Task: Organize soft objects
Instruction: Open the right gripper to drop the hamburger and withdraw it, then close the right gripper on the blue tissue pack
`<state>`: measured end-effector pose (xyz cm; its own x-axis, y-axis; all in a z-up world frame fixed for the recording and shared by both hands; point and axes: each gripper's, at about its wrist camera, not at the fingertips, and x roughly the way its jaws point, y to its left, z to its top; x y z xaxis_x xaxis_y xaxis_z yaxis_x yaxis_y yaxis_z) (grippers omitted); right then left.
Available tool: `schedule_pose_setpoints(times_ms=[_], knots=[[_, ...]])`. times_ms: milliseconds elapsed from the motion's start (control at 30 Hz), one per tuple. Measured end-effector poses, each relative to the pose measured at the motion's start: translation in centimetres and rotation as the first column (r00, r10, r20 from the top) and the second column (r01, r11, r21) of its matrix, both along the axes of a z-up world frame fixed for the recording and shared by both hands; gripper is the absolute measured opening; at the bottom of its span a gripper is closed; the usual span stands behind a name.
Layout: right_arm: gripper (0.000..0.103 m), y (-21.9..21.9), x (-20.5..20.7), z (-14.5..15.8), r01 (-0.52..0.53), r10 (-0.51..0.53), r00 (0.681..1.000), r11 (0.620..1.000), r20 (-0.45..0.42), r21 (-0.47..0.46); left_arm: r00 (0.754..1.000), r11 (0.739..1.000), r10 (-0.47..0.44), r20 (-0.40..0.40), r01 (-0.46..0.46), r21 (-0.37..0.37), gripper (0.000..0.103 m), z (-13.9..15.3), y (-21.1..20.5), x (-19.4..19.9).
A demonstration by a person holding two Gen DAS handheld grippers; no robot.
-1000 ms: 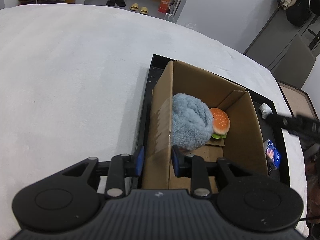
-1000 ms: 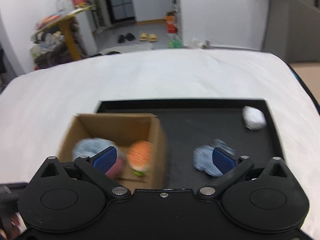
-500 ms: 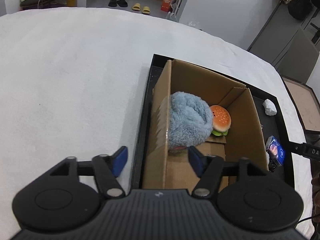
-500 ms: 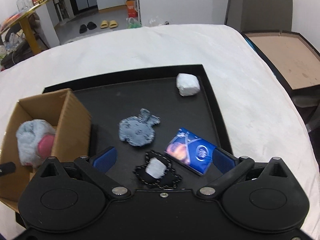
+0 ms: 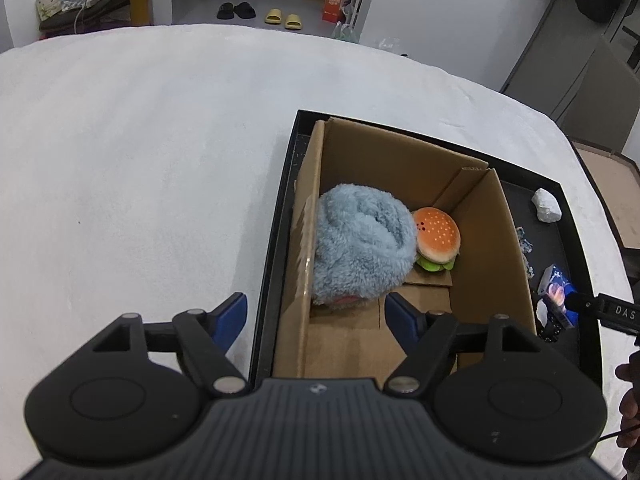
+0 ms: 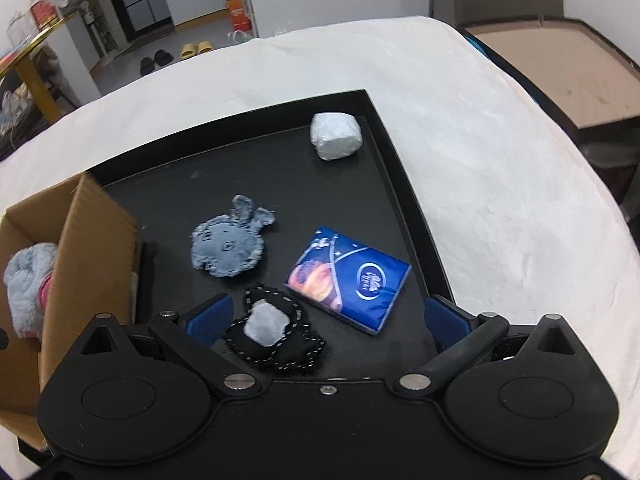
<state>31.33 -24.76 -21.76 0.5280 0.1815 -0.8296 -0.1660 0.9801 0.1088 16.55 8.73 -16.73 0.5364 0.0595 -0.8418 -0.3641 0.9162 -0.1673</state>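
Note:
A cardboard box (image 5: 508, 248) stands in a black tray (image 5: 276, 240) and holds a fluffy blue plush (image 5: 360, 248) and a burger plush (image 5: 438, 236). My left gripper (image 5: 316, 320) is open, straddling the box's left wall near its front. My right gripper (image 6: 326, 316) is open and empty above the tray (image 6: 404, 184). Just ahead of it lie a black patch with a grey centre (image 6: 272, 332), a blue tissue pack (image 6: 348, 276), a denim bunny-shaped patch (image 6: 230, 244) and a white wrapped lump (image 6: 336, 136). The box (image 6: 92, 240) is at its left.
The tray lies on a white cloth-covered surface (image 5: 140, 160). The right gripper's finger (image 5: 600, 308) shows at the right edge of the left wrist view. A brown board (image 6: 560, 68) lies beyond the surface's right edge.
My left gripper opened, letting go of the box's left wall, and drew back a little. My right gripper swung right from over the box to over the loose items.

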Motion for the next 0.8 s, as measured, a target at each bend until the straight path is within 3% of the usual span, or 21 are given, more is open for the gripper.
schedule_pose_setpoints(times_ms=[367, 800], knots=[[0.095, -1.0, 1.5, -1.7, 0.045, -0.039, 0.997, 0.994, -0.062, 0.099, 1.000, 0.998, 0.019, -0.008, -0.019, 0.052, 0.075, 0.5, -0.7, 1.1], [0.094, -0.7, 3.6, -3.2, 0.096, -0.089, 0.993, 0.992, -0.079, 0.079, 1.000, 0.997, -0.008, -0.020, 0.009, 0.072, 0.075, 0.9, -2.0, 1.6]])
